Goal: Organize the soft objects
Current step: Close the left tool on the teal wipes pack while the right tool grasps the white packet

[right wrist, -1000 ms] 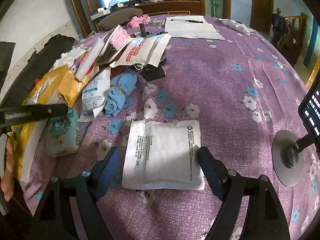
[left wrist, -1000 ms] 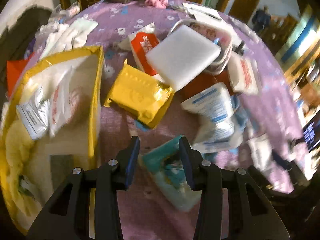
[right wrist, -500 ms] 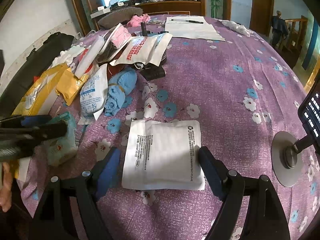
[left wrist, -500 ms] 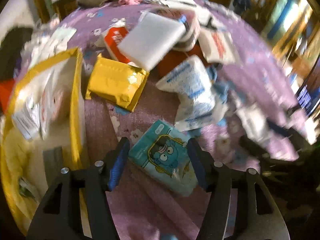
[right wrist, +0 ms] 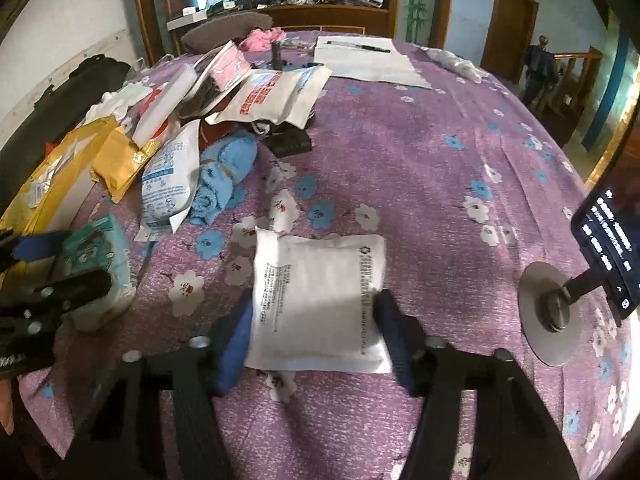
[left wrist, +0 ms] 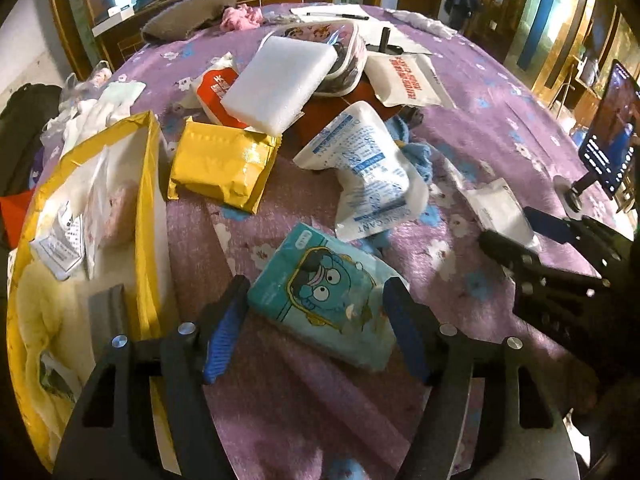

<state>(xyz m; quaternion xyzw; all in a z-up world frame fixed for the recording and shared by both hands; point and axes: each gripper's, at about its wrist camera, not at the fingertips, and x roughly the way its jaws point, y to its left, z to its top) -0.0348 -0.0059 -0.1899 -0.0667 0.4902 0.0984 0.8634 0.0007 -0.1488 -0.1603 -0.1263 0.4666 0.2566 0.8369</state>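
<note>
My left gripper point(left wrist: 316, 320) is open, its fingers on either side of a teal cartoon tissue pack point(left wrist: 324, 292) lying on the purple flowered tablecloth point(left wrist: 280, 400). The pack also shows in the right wrist view point(right wrist: 100, 268). My right gripper point(right wrist: 316, 336) is open around the near end of a flat white pouch point(right wrist: 320, 292), fingers close to its edges. The yellow box point(left wrist: 148, 208) with soft items inside stands just left of the left gripper.
A yellow padded mailer point(left wrist: 224, 164), white foam block point(left wrist: 280, 80), blue-printed white bag point(left wrist: 364, 168) and blue towel point(right wrist: 224, 172) lie piled beyond. A phone on a round stand point(right wrist: 552, 312) is at the right. Papers point(right wrist: 364, 60) lie at the far side.
My left gripper has opened wider and backed off, so the teal pack lies between its fingers. My right gripper has moved forward around the white pouch and narrowed slightly.
</note>
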